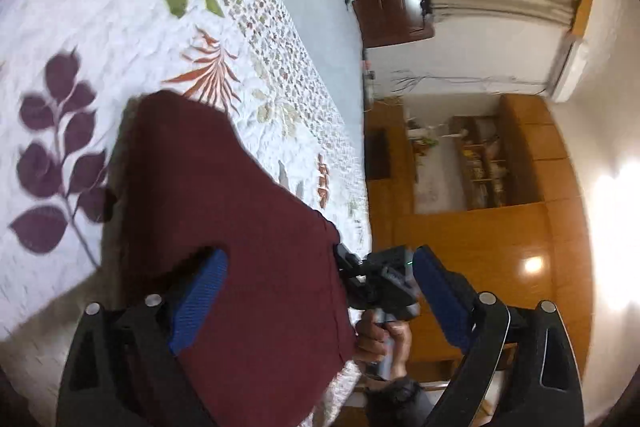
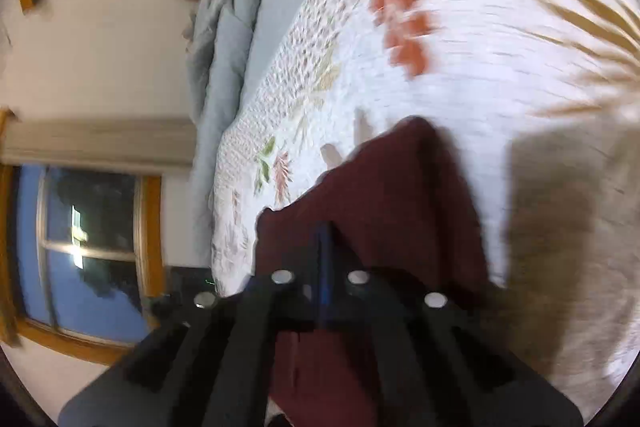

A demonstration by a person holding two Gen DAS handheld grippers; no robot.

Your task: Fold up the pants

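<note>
1. The maroon pants (image 1: 240, 227) lie on the bed's white leaf-print quilt (image 1: 100, 27), near its edge, folded into a thick panel.
2. In the left wrist view the left gripper (image 1: 320, 291) has its jaws wide apart. The cloth passes between them, lying against the left blue pad, while the other pad stands clear of it.
3. In the same view the right gripper (image 1: 380, 283) shows at the far edge of the pants, touching the cloth there, with the person's hand (image 1: 380, 339) around its handle.
4. In the right wrist view the right gripper (image 2: 324, 267) has its jaws together, blue pads pressed into one narrow line, with the pants (image 2: 400, 195) directly under and ahead of them. The cloth seems pinched, though blur hides the contact.
5. Beyond the quilt lie a grey-blue sheet (image 1: 320, 7) and a rumpled grey duvet (image 2: 220, 7).
6. Wooden cabinets (image 1: 500, 187) and a window (image 2: 88, 247) stand past the bed.
</note>
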